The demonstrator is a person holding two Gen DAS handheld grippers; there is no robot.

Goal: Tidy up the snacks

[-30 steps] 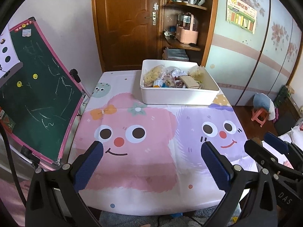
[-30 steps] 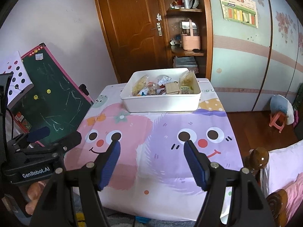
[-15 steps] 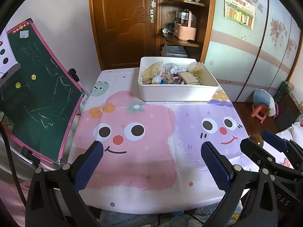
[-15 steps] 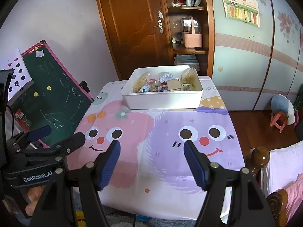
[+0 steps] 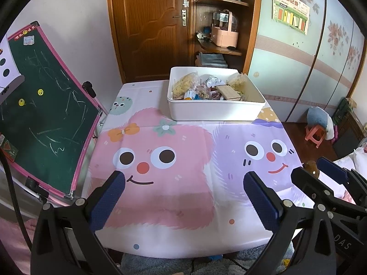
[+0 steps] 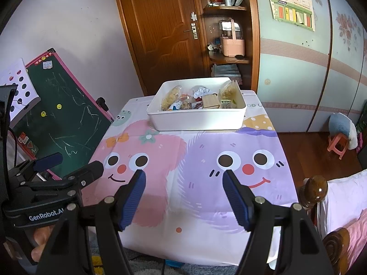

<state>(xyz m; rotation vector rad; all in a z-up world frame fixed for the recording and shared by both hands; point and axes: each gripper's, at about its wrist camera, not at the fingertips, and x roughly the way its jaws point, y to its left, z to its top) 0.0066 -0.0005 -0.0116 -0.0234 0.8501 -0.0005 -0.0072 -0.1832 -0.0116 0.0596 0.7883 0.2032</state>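
A table under a cartoon-printed cloth (image 5: 183, 137) fills the space ahead of both grippers, a pink furry face on its left half and a purple one on its right. Off to the left of the tools a green chalkboard (image 5: 45, 119) in a pink frame leans against the table edge. Straight ahead, beyond the table, stands a brown wooden door (image 6: 165, 27) with corner shelves beside it.

At the far end of the cloth, well ahead of both tools and a little right of the left one, sits a white rectangular bin (image 5: 215, 112). The snacks (image 5: 206, 89) lie heaped inside it: a yellowish bag (image 6: 170, 97) at its left end, another pale bag (image 6: 229, 91) at its right end, and between them a tan box (image 6: 209, 102) among small wrappers whose kinds are hard to make out at this distance.

The left gripper (image 5: 183, 197) hangs over the near edge of the cloth with its blue-padded fingers (image 5: 107, 204) spread wide and nothing between them. The right gripper (image 6: 184, 197) is just beside it, over the purple face, its fingers (image 6: 134, 197) likewise wide apart and holding nothing. Each tool shows at the edge of the other's view
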